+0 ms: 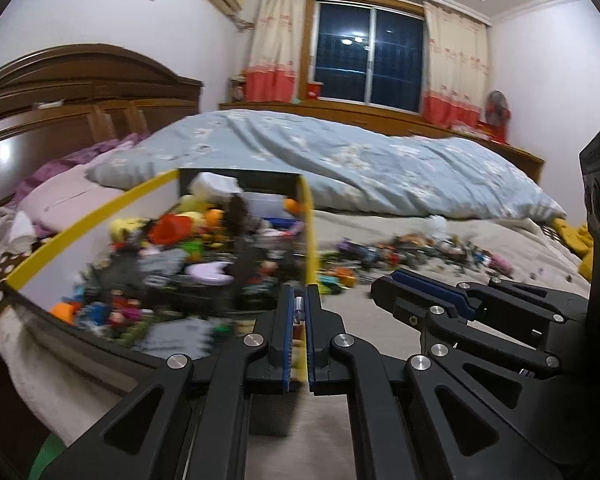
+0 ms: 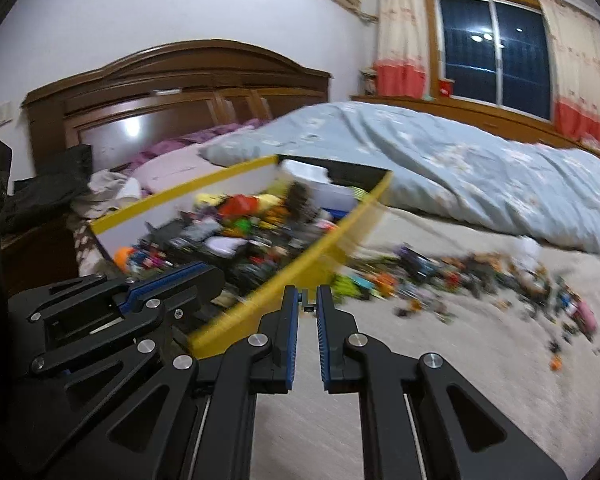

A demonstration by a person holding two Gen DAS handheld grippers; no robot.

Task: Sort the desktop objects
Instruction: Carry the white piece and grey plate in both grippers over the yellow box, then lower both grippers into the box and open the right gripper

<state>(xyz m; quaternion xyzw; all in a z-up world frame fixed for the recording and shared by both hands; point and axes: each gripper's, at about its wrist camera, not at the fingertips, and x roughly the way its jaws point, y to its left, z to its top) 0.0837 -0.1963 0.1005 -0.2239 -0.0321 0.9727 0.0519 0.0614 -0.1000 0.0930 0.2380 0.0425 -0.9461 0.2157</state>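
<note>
We hold the left gripper with its jaws pinched narrow on a small pale piece with a silvery tip. The right gripper is likewise nearly closed on a tiny dark block piece. The yellow-rimmed cardboard box of mixed toy bricks sits at eleven o'clock of the right gripper, while the loose scatter of small toy pieces on the beige bedsheet lies at two o'clock. Both pieces probably go into the box: carry each well past the rim before letting go (frames are blurred, so identities are unsure), and release low.
</note>
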